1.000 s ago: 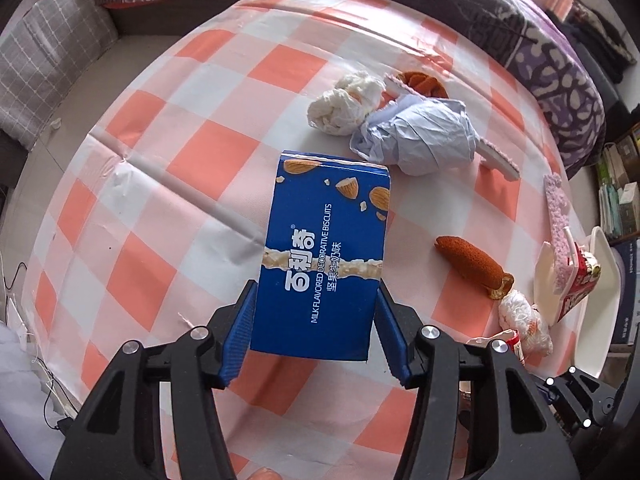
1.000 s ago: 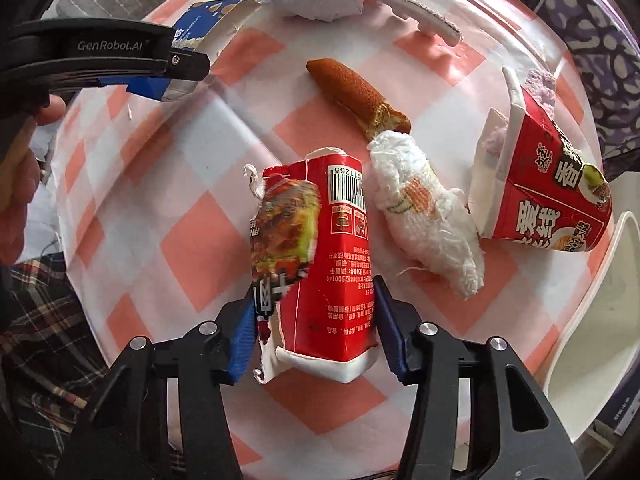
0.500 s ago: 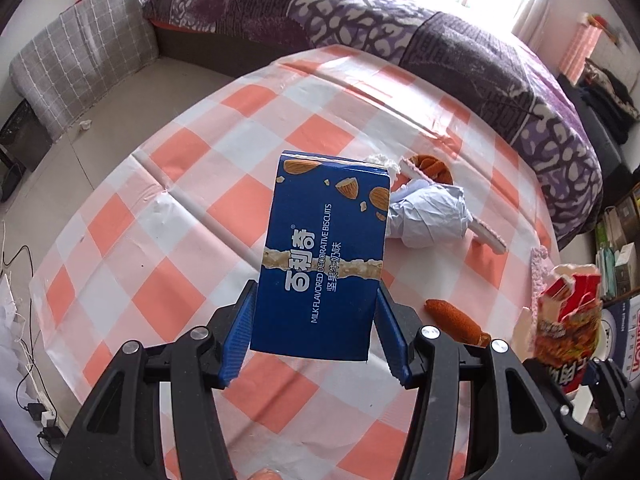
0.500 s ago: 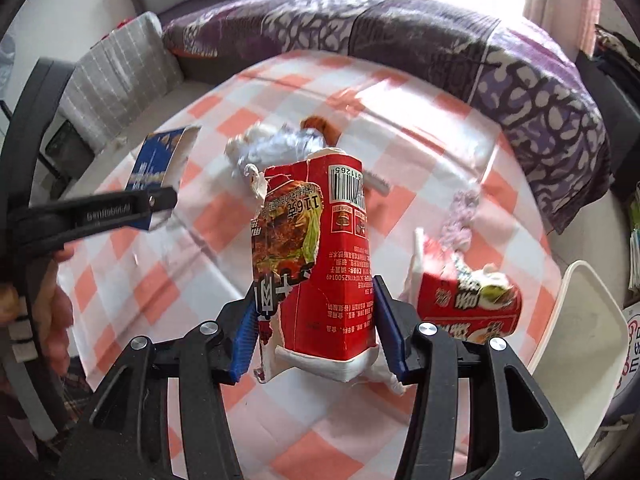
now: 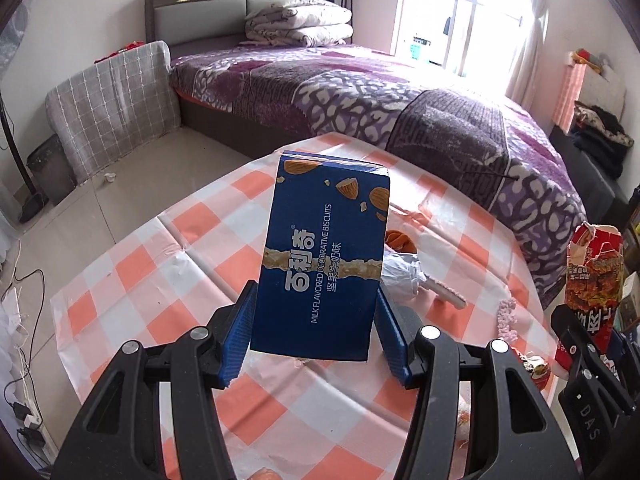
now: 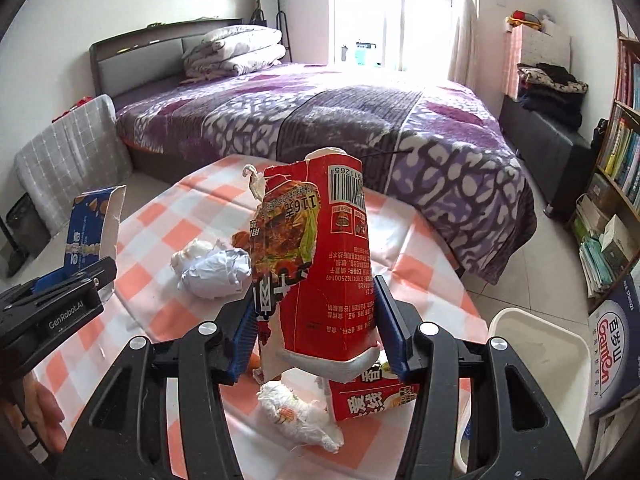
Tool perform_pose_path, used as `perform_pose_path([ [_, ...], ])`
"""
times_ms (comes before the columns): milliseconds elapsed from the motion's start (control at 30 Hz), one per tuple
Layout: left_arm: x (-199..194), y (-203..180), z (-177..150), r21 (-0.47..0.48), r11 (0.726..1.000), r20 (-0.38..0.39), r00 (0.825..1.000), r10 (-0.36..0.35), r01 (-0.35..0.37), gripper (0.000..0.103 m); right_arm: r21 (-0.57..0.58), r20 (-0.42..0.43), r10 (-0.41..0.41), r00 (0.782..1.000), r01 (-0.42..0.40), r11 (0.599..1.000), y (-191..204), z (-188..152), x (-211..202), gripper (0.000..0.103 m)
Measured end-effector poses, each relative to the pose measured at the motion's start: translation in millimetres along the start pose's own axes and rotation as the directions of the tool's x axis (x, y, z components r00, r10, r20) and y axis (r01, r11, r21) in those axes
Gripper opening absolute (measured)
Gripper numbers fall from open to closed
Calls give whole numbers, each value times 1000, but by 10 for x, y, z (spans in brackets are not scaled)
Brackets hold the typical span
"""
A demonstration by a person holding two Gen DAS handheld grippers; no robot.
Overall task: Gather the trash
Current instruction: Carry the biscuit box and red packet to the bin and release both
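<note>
Blue box (image 5: 320, 264): biscuit carton w/ almond pics, white lettering, top end open; held upright above the table, clamped at its lower sides by the left tool (image 5: 314, 334). Red carton (image 6: 316, 264): torn, crumpled noodle pack w/ barcode near top, white rim at bottom; also off the table, pinched between the pads of the right tool (image 6: 316, 330).

Below the red carton, on the table (image 6: 400, 248): a 2nd red noodle box (image 6: 368, 398) on its side, w/ a white wad (image 6: 300, 412) just beside it. Further back, a crumpled grey-white paper ball (image 6: 218, 272) touching a smaller white wad (image 6: 192, 252); something orange-brown behind them, mostly hidden. A white strip (image 5: 440, 294) lies near the paper ball in the left view.

Table has an orange/white check cloth, creased. White bin (image 6: 536, 356) at its right edge. Beyond: bed (image 6: 320, 112) w/ purple patterned cover and folded quilts at the head, bright window (image 6: 400, 20), bookshelf (image 6: 620, 140) at right, grey checked cushion (image 5: 112, 96) leaning at left, tiled floor. A hand (image 6: 44, 412) shows bottom-left in the right view.
</note>
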State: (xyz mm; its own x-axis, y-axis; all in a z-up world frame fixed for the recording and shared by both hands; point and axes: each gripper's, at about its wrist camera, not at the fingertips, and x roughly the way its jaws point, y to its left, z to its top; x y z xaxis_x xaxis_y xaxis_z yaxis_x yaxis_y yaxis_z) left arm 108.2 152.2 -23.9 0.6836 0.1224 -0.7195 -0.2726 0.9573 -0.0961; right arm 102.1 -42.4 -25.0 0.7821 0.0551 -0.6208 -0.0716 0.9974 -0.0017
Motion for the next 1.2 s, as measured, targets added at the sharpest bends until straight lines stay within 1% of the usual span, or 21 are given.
perform_pose_path([
  [33,-19,-3,-16,-27,1000,7,1000,-7,7,56,6,5,-4,1000,4,1000,-27,10,-6,50],
  [67,-24,-24,-39,-34,999,8,1000,-13,13,56,12,8,-7,1000,7,1000,-43,14,-6,50],
  [200,-69,-183,-60,2,1000,38,999,-11,11,56,32,18,-23,1000,23,999,-114,28,-34,51],
  [333,-119,-306,-81,15,999,46,998,-34,33,56,43,40,-42,998,40,998,-174,40,-76,51],
  [667,-238,-583,-121,72,995,73,995,-68,62,56,72,62,-71,996,66,995,-356,52,-170,51],
  [1200,-277,-929,-198,125,987,59,992,-108,100,56,118,48,-115,992,108,987,-685,29,-256,52],
])
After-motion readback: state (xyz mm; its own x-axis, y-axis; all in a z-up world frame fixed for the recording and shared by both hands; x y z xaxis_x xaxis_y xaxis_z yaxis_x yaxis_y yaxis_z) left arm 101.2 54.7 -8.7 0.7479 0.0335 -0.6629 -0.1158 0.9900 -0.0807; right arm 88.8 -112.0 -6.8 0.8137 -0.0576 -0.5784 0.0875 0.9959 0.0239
